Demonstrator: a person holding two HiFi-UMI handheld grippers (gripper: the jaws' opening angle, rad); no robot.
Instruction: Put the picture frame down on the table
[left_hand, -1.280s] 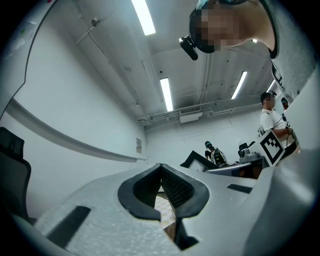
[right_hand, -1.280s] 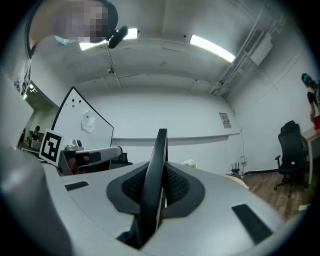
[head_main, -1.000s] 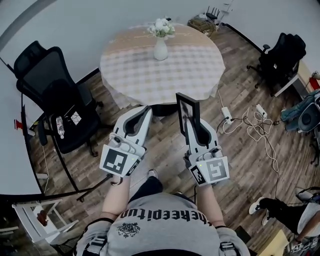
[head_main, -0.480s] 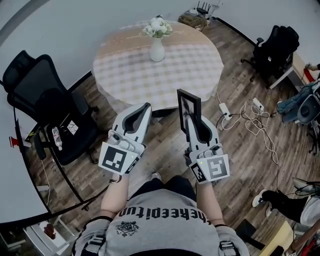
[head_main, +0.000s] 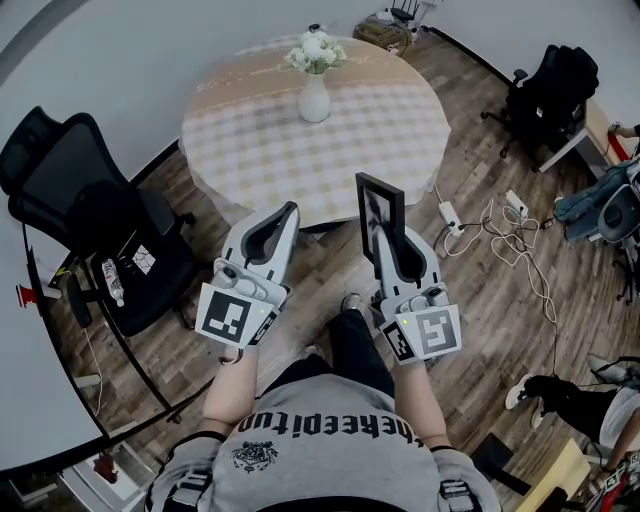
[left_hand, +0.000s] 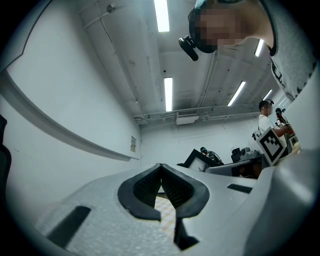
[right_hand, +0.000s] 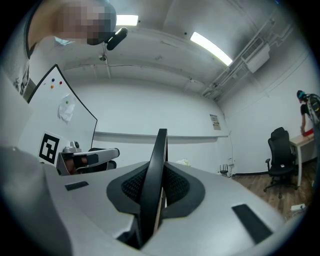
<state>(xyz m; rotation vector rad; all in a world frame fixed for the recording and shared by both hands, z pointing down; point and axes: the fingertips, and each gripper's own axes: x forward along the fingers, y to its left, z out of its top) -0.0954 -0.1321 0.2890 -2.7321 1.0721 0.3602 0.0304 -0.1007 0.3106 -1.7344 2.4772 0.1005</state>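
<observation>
A black picture frame (head_main: 380, 208) stands upright on edge, with my right gripper (head_main: 387, 238) shut on its lower part. In the right gripper view the frame (right_hand: 156, 165) runs straight up between the dark pads (right_hand: 176, 186). Beside it, my left gripper (head_main: 281, 214) holds nothing, and in its own view the left gripper (left_hand: 161, 168) has its tips meeting. Both grippers hover over the wooden floor just short of the near edge of a round table (head_main: 270, 160) covered with a checked cloth. A white vase of flowers (head_main: 315, 95) stands on the table's far half.
A black office chair (head_main: 95, 215) stands to the left of the table, another one (head_main: 560, 90) at the far right. A power strip and white cables (head_main: 505, 240) lie on the floor to the right. A person (left_hand: 265, 120) stands far off in the left gripper view.
Both grippers have moved forward toward the table's near edge, the frame still held upright in the right one. The person's leg has stepped forward beneath them.
</observation>
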